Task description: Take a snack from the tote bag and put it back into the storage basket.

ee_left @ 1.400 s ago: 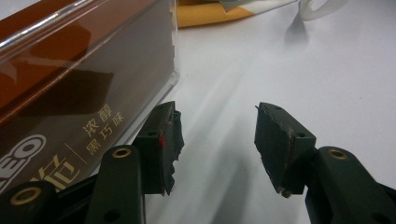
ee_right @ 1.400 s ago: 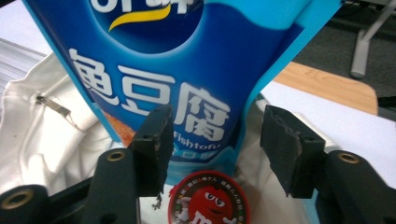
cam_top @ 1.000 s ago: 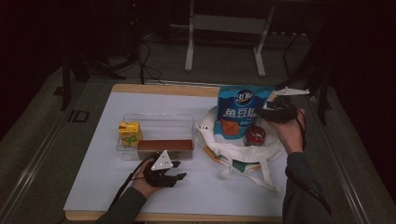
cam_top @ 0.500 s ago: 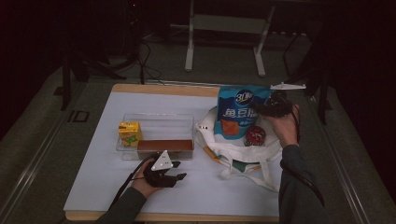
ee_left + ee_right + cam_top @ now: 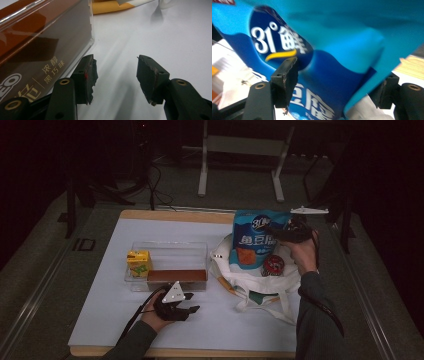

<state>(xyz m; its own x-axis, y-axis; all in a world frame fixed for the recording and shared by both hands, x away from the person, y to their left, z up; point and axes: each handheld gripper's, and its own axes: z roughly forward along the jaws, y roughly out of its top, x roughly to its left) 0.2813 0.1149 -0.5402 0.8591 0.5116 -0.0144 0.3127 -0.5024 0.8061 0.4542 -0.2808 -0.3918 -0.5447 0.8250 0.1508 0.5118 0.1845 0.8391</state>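
Blue snack bag (image 5: 352,75) between right gripper (image 5: 337,82) fingers, jaws just opening, spread wide

A dim recording room set up for staged handling work, not a home or a shop.

A single wood-edged counter (image 5: 150,215) covered with a white sheet is lit, while the surroundings are left in near darkness. Beyond it, a grey metal stand (image 5: 240,150) with splayed legs is seen on a grey carpeted floor (image 5: 45,250), and black cables (image 5: 155,190) are trailed loosely across that floor. A few packaged groceries are laid out on the counter beside a white tote bag (image 5: 260,292) and a clear plastic box (image 5: 170,255).
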